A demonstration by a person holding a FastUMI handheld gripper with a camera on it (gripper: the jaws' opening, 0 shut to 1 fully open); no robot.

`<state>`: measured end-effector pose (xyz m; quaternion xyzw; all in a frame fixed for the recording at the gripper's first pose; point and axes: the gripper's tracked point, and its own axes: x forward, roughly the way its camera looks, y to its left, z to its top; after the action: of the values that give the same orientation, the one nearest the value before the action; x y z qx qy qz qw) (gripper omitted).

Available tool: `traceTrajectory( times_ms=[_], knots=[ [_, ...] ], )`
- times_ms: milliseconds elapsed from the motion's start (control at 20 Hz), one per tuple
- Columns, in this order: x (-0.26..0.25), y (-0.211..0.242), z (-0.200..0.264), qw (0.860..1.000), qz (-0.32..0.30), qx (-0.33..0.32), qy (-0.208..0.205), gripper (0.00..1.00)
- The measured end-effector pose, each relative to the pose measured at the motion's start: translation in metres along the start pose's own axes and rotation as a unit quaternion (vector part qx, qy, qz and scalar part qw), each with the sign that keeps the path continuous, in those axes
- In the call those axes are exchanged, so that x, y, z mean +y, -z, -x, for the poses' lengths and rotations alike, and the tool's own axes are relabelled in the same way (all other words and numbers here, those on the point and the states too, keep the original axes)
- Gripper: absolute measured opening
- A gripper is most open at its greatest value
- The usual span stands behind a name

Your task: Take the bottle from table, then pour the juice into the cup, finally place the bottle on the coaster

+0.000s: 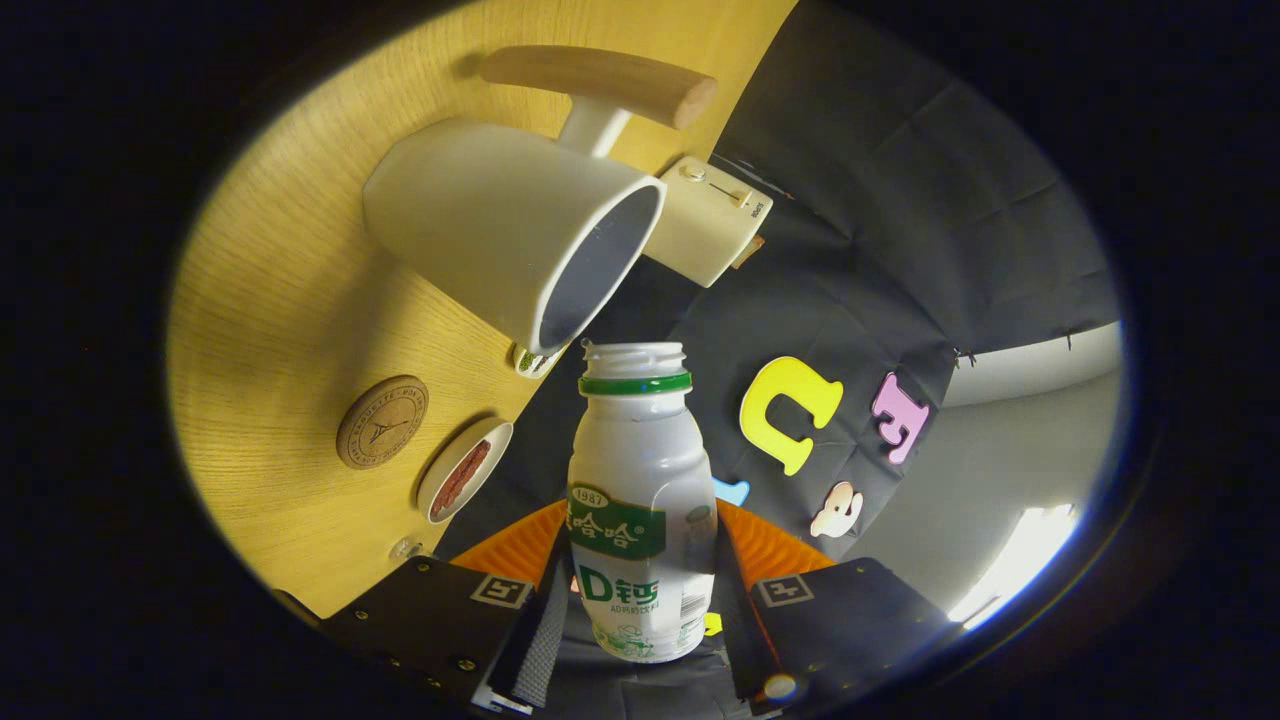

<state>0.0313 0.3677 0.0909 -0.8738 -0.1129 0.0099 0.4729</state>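
My gripper (pixel 640 585) is shut on a small white bottle (pixel 637 500) with a green label and a green neck ring. The bottle has no cap, and its open mouth sits just below the rim of a white cup (pixel 500 225) with a wooden handle. The whole view is rolled, so the wooden table (pixel 280 300) stands at a steep slant and the cup's opening faces the bottle's mouth. Whether any liquid is flowing cannot be told. A round cork coaster (pixel 381 421) lies on the table beside the cup, to the side of the fingers.
A small white dish (pixel 464 482) with something reddish-brown in it sits near the coaster at the table's edge. A cream box-shaped appliance (pixel 710 218) with a slider stands beyond the cup. Behind everything hangs the black booth cloth.
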Motion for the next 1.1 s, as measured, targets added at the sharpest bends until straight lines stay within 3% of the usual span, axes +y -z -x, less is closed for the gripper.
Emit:
traceTrajectory(
  times_ms=[500, 1100],
  knots=[
    [0.004, -0.005, 0.000, 1.000, 0.001, -0.003, -0.007, 0.67],
    [0.022, -0.013, -0.002, 0.998, -0.061, -0.006, -0.031, 0.67]
  ],
)
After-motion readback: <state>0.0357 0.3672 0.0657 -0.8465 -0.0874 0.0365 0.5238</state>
